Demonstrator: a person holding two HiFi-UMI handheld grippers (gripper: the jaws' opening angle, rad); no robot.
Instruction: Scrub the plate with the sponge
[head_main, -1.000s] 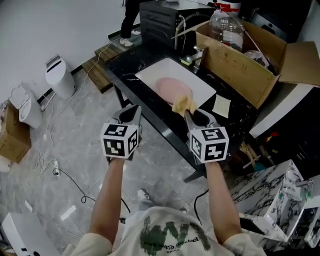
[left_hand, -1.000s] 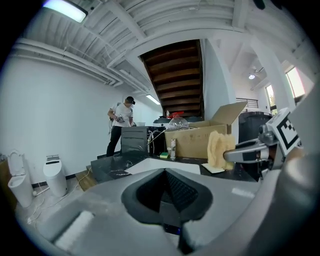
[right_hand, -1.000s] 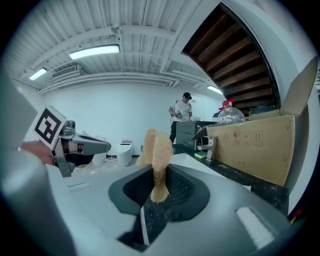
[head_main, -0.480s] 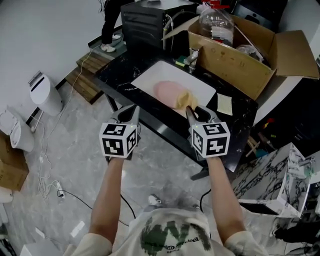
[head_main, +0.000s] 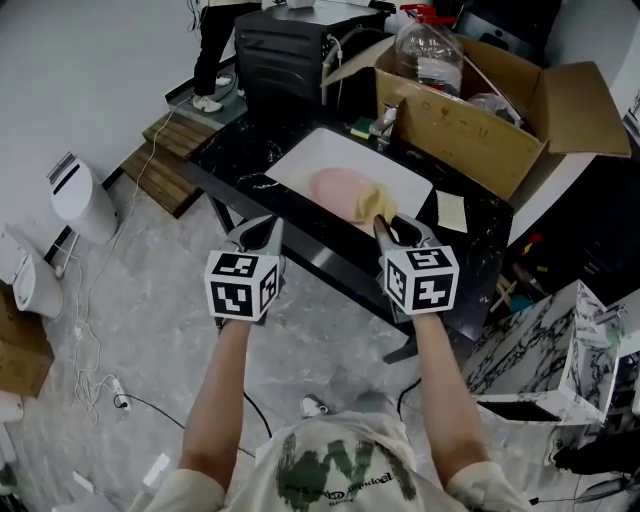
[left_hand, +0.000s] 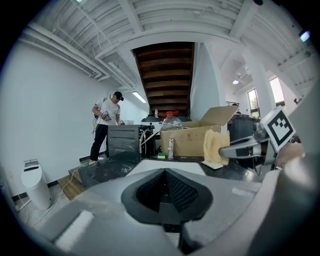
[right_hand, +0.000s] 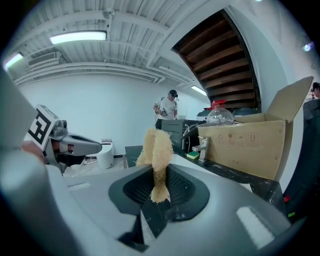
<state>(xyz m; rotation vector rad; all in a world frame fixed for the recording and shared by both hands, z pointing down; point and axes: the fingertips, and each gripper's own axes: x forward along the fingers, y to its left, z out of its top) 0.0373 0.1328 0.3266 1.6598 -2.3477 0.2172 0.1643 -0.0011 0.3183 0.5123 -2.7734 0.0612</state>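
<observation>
Sponge (right_hand: 156, 145) sits clamped in right tongs (right_hand: 159, 186); left tongs (left_hand: 165, 189) closed, empty; only head view shows plate (head_main: 335, 185).

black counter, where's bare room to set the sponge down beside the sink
The black stone counter is bare at its left end, between the white rectangular sink and the black box-shaped appliance. Right of the sink it is crowded: a pale square pad, then the open cardboard box. The back edge holds the metal faucet.
</observation>
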